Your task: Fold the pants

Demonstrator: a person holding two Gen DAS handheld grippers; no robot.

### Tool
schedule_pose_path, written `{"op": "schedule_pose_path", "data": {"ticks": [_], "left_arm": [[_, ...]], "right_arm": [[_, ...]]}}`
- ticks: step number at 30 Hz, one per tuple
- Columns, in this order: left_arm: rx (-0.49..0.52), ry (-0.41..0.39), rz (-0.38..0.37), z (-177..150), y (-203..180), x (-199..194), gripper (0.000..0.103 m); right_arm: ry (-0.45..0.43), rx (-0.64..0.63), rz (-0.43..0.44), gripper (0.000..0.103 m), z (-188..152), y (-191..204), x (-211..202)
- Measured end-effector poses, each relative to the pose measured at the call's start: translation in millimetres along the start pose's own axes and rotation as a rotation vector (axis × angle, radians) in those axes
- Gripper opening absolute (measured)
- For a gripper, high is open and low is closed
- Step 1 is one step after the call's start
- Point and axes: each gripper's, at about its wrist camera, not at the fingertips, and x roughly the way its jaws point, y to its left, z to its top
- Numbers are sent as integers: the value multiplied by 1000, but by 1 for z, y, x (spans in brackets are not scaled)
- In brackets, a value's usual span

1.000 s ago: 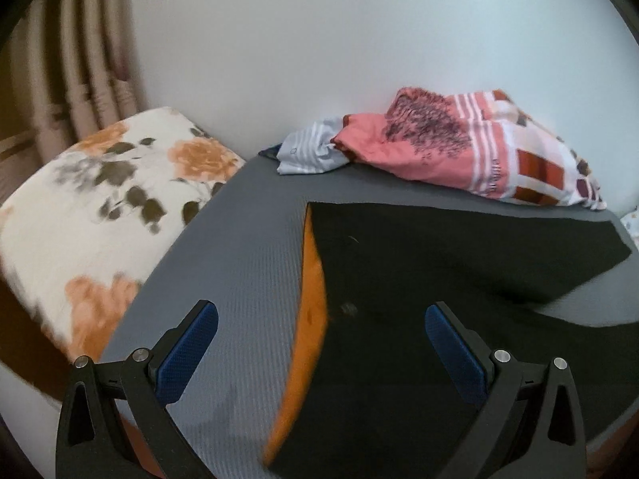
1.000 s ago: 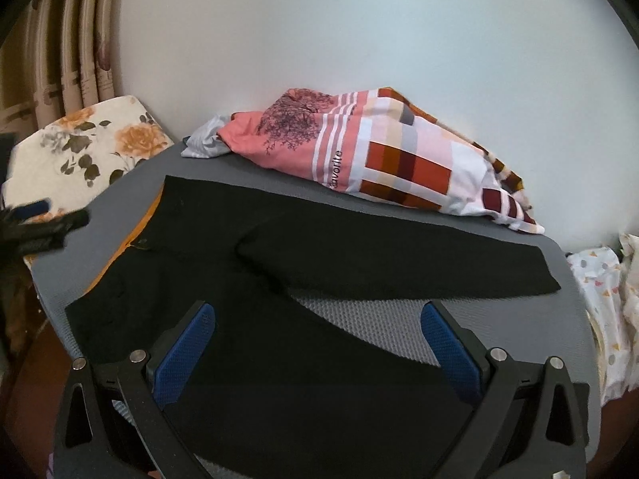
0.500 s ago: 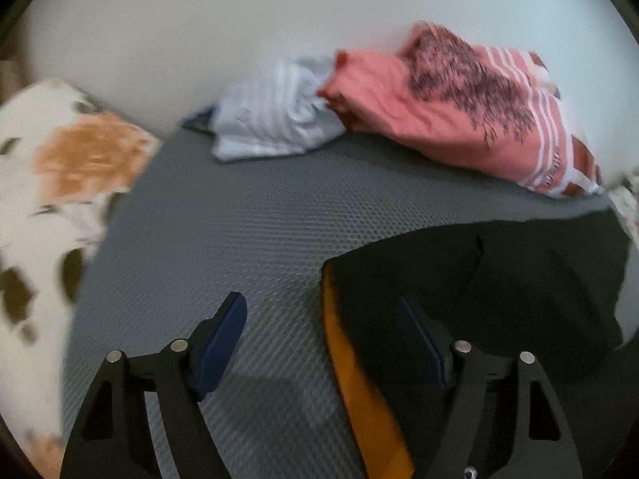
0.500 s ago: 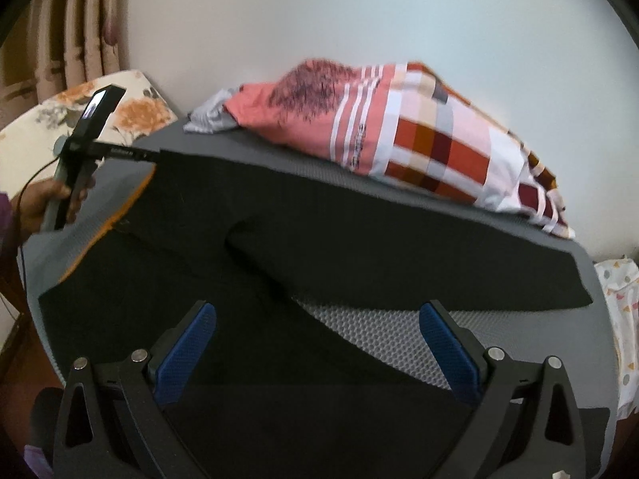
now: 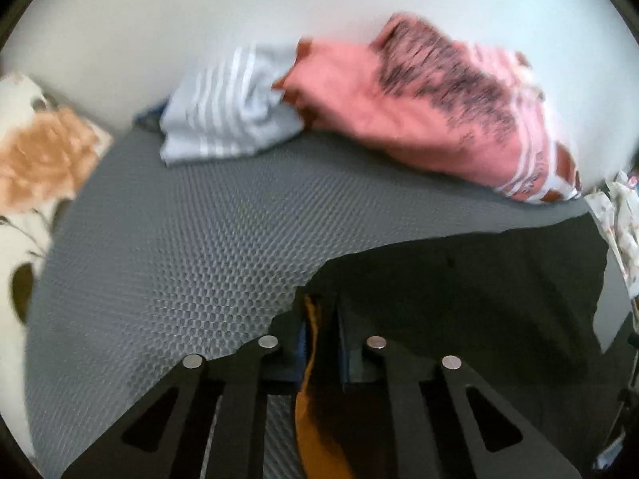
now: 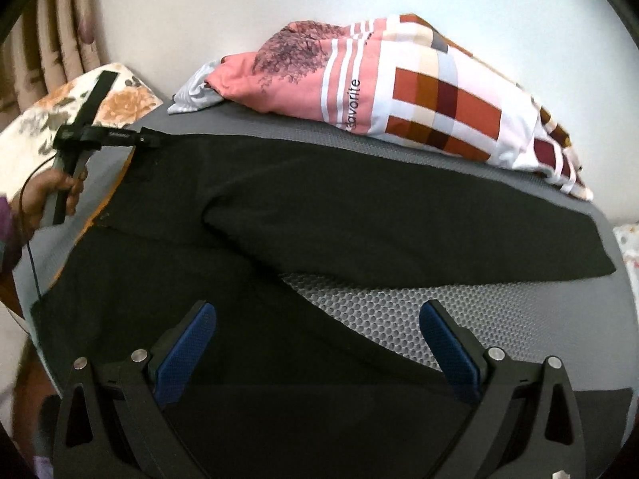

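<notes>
Black pants (image 6: 359,207) lie spread on the grey honeycomb mat (image 6: 379,311), both legs running to the right, the waist at the left. An orange lining (image 5: 309,399) shows at the waistband. My left gripper (image 5: 319,319) is shut on the far corner of that waistband, with the orange and black cloth pinched between its blue pads. The right wrist view shows that left gripper (image 6: 153,139) at the pants' top left corner, held by a hand (image 6: 52,187). My right gripper (image 6: 316,309) stands open above the near leg, nothing between its fingers.
A pink and checked blanket (image 6: 419,92) and a grey striped cloth (image 5: 227,107) lie along the wall behind the pants. A floral cushion (image 6: 48,119) sits at the left by a curtain (image 6: 60,40). Patterned fabric (image 5: 623,231) hangs past the mat's right edge.
My left gripper moved to the waistband's far corner and shut on it. My right gripper sank a little closer to the near leg and stayed open.
</notes>
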Motion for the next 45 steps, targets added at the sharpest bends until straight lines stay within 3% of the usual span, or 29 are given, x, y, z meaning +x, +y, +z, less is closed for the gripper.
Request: {"op": "schedule_pose_path", "data": {"ticks": [5,7,12,20,22,24,25,26,31,35,41,45], "left_arm": [[23,-181,-41,-18,-38,-79,12],[38,-247,-60,-35,-54,-112,12],[39,-338,-102,-85,-77,-177,12],[-27,-334,-141,-162,-110,-224,12],[-67,-309,-163,-178,-113,-223,13],[-88,-288,-155,-190,-114,-220,14],[-104,-273,-149,-195,-113,-218,14],[-120,-260,-154,-199,-111,-214,15],[-140,-200,-107,-211,-107,-204,15],[-140,-152,-69,-222,-100,-201,15],[-152,-89,1,-244,-89,-193,15],[-178,-74,23,-258,-81,-191,15]], "right_arm": [[12,206,213,101,24,-35,0],[15,334,350,101,37,-54,5],[64,585,625,95,66,-82,33],[116,878,771,89,83,-121,76],[120,940,772,87,82,-130,83],[129,953,756,54,82,-137,89],[145,953,709,15,79,-139,89],[161,957,661,8,73,-142,86],[54,830,548,6,41,-139,25],[37,754,515,6,-10,-129,-30],[154,709,502,5,-92,-101,-32],[212,717,506,5,-124,-94,-25]]}}
